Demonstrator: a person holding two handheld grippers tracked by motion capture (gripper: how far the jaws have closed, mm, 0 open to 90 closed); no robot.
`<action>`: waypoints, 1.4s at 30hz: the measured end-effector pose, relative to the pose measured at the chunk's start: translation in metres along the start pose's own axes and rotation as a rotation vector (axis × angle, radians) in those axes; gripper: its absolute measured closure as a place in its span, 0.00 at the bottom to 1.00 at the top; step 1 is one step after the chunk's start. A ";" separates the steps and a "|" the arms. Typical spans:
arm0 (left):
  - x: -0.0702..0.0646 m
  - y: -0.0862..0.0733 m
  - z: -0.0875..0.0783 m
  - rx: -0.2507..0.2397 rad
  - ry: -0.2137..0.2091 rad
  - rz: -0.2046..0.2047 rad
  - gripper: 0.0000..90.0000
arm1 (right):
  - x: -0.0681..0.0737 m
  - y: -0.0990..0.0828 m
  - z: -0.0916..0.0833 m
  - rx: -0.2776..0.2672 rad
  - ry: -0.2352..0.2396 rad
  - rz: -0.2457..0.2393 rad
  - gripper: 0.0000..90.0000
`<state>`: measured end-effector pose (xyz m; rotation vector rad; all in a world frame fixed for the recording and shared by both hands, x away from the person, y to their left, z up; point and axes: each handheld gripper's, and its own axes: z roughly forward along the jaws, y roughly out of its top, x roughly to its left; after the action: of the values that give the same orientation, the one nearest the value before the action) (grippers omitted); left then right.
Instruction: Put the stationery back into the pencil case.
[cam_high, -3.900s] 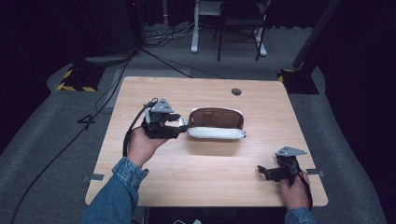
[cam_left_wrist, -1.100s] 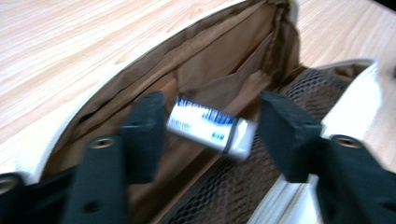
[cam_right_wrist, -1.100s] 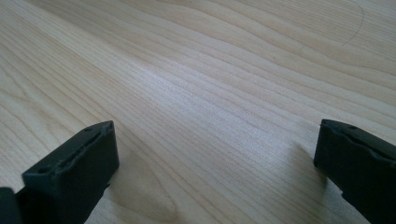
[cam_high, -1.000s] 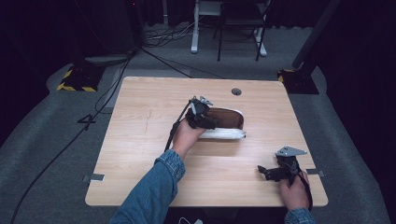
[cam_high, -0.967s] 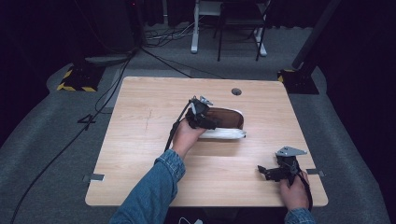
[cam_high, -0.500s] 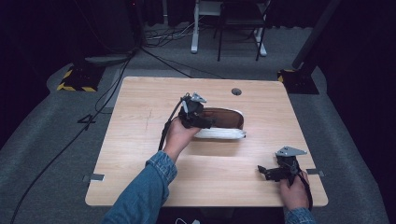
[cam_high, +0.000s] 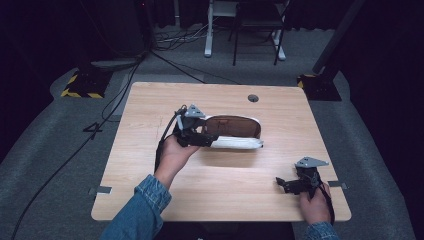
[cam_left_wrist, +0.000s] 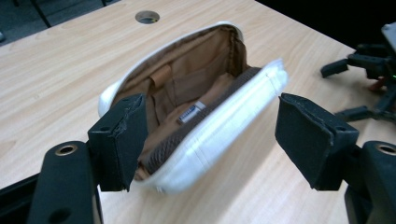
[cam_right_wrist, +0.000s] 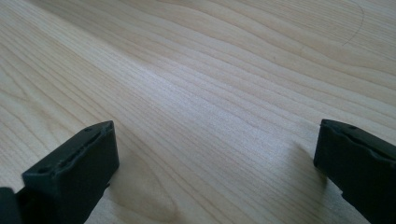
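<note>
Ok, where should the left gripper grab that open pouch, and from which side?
Probably the near white wall of the pouch, at its near end. The pouch lies on its side with its mouth gaping, so that thin edge stands free. The left gripper, open, could come in from that end with one jaw inside the lining and one outside.

A dark recording lab: lone wooden table (cam_high: 150, 115), grey carpet, floor cables (cam_high: 60, 165), hazard-taped stand bases (cam_high: 80, 86).

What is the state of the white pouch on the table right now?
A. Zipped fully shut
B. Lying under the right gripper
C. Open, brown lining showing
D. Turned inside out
C: the white pouch gapes open toward the left gripper, and its brown lining with a small label shows inside.
</note>
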<state>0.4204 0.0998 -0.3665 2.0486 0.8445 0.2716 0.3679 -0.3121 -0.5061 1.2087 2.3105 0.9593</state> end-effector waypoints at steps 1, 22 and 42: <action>0.000 -0.001 -0.003 0.000 0.000 0.004 0.29 | 0.000 0.000 0.000 0.000 0.000 0.000 0.00; 0.009 -0.047 -0.074 -0.030 0.038 -0.017 0.29 | 0.000 0.000 0.000 0.000 0.000 -0.001 0.00; 0.023 -0.112 -0.105 -0.008 0.114 -0.076 0.29 | 0.000 0.000 0.000 0.000 0.000 0.000 0.00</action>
<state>0.3349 0.2263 -0.3969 2.0038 0.9871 0.3518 0.3679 -0.3121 -0.5062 1.2086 2.3104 0.9593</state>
